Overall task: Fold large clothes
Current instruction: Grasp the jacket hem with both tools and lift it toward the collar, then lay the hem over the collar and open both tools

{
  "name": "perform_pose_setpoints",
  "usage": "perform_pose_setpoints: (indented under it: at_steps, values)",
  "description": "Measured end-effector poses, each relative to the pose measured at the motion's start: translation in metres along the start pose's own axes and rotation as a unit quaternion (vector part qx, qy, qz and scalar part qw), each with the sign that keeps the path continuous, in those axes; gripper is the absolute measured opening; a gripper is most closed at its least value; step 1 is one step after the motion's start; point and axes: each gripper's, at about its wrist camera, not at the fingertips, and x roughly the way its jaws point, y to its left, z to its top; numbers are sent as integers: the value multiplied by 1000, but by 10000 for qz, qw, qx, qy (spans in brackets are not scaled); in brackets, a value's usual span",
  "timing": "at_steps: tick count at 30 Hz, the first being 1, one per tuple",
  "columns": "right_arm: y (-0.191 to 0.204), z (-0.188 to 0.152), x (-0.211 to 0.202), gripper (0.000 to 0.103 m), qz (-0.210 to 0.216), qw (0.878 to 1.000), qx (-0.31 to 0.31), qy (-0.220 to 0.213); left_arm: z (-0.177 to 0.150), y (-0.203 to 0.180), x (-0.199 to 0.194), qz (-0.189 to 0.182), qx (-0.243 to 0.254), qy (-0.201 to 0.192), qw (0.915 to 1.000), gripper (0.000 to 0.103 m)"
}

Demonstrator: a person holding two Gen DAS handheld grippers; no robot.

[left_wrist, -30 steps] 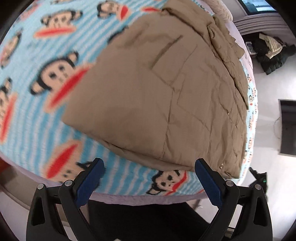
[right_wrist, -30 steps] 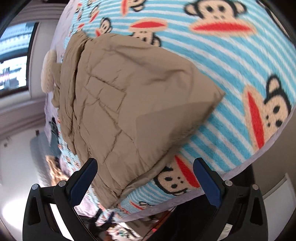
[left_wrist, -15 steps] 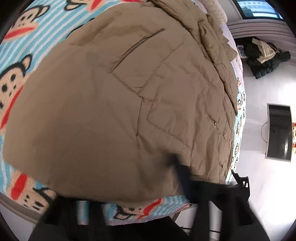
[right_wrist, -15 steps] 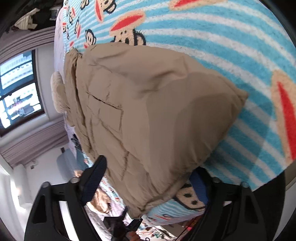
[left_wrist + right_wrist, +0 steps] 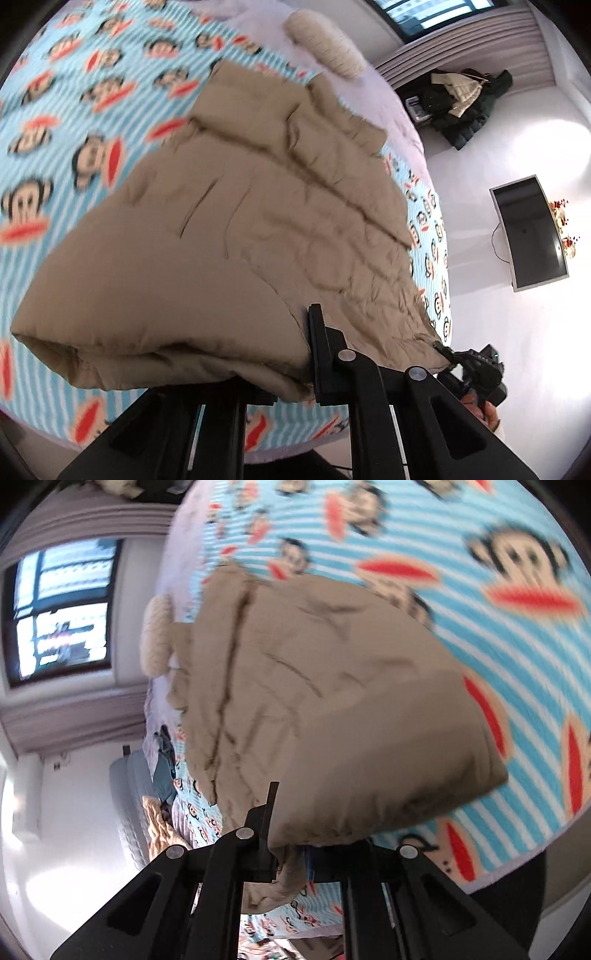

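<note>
1. Tan quilted jacket spread over blue striped monkey-print blanket on bed; near hem bunched and raised off blanket toward both cameras.
2. Left gripper pressed together, pinching near hem of jacket; fabric wrapped over one black finger, other finger hidden under cloth.
3. Right gripper, jaws closing, jacket hem between them and already pinched; fabric draped over right side, one black finger showing at left.
4. From right wrist view, jacket puffed up in a thick fold, corner hanging just above blanket.
5. Cream knitted pillow lying past far end of jacket, near bed edge; also seen beside jacket in right view.
6. Dark clothes pile on floor by wall, well apart from bed.
7. Monitor lying on white floor at right, cable trailing.
8. Window on far wall, bright.
9. Both views motion-blurred; stitching detail unclear.
</note>
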Motion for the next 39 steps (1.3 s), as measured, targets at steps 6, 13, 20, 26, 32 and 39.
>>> perform_pose_setpoints:
  at_steps: [6, 13, 20, 26, 32, 39]
  values:
    - [60, 33, -3, 11, -35, 9965, -834, 32, 39, -22, -3, 45, 71, -341, 9994, 14]
    - [130, 80, 16, 11, 114, 9893, -1447, 142, 97, -54, -3, 279, 187, -807, 9962, 14]
    - [196, 147, 58, 11, 121, 9794, -1991, 327, 168, -88, 16, 743, 367, -1264, 9885, 14]
    - [235, 190, 105, 11, -131, 9711, -2352, 395, 220, -88, 50, 1179, 255, -1429, 9824, 14]
    - [236, 220, 170, 11, -479, 9700, -2357, 359, 265, -58, 99, 1375, 352, -1244, 9820, 14]
    - [206, 245, 237, 11, -815, 9717, -2205, 232, 296, -24, 171, 1617, 550, -902, 9812, 14]
